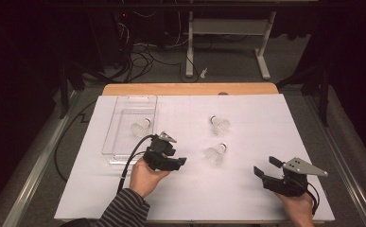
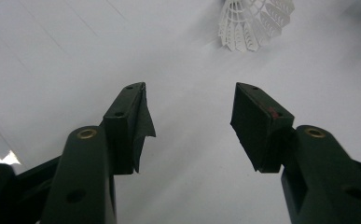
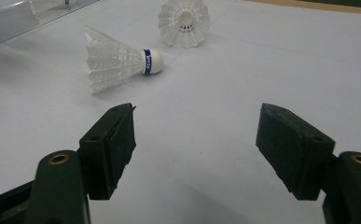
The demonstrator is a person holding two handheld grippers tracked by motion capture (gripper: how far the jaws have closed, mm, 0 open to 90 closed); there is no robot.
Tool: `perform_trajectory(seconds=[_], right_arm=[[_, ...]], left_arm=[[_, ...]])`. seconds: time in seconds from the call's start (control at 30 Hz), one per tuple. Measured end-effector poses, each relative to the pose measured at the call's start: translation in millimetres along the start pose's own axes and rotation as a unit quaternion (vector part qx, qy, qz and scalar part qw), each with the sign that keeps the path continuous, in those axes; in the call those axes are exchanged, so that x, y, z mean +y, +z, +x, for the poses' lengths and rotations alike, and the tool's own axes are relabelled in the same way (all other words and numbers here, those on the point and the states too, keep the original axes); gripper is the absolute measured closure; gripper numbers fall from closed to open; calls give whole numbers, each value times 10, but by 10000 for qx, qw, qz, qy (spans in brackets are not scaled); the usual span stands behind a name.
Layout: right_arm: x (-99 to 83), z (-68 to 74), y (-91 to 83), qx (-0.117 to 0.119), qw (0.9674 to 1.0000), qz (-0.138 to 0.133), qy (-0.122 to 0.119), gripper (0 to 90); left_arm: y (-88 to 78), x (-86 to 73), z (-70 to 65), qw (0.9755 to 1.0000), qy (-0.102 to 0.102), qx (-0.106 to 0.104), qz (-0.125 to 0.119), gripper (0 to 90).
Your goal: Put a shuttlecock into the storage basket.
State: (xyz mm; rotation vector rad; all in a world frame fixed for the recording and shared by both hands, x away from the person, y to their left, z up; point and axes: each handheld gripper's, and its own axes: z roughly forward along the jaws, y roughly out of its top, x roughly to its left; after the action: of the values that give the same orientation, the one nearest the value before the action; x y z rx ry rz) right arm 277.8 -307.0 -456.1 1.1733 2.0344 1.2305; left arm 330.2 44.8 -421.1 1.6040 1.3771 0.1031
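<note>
Three white shuttlecocks are here. One shuttlecock (image 1: pixel 140 127) lies inside the clear plastic box (image 1: pixel 117 142) at the left. Another (image 1: pixel 219 125) lies on the white sheet past the middle, and it faces the right gripper view (image 3: pixel 184 21) feathers first. The nearest shuttlecock (image 1: pixel 216 152) lies on its side (image 3: pixel 117 61) with a blue band at its cork. My left gripper (image 1: pixel 180 162) hovers open just right of the box, pointing toward that shuttlecock (image 2: pixel 255 21), nothing between its jaws (image 2: pixel 192 116). My right gripper (image 1: pixel 265 167) rests open at the front right (image 3: pixel 194 149), empty.
The white sheet (image 1: pixel 247 109) covers a wooden table (image 1: pixel 190 89). The box's corner (image 3: pixel 24 18) shows at the far left of the right gripper view. Cables and a white desk frame (image 1: pixel 228 42) stand on the floor beyond the table.
</note>
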Motion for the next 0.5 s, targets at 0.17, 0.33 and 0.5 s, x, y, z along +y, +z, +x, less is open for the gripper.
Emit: perform_trajectory(seconds=[0.17,0.33,0.5], right_arm=[[0,0,-1,0,10000,-1,0,289],[0,0,1,5,10000,1,5,289],[-1,-1,1,6,10000,4,6,289]], left_arm=[[41,14,-25,10000,24,-17,37,465],[86,20,-40,9999,68,-10,104,470],[126,20,-47,9998,82,3,162,474]])
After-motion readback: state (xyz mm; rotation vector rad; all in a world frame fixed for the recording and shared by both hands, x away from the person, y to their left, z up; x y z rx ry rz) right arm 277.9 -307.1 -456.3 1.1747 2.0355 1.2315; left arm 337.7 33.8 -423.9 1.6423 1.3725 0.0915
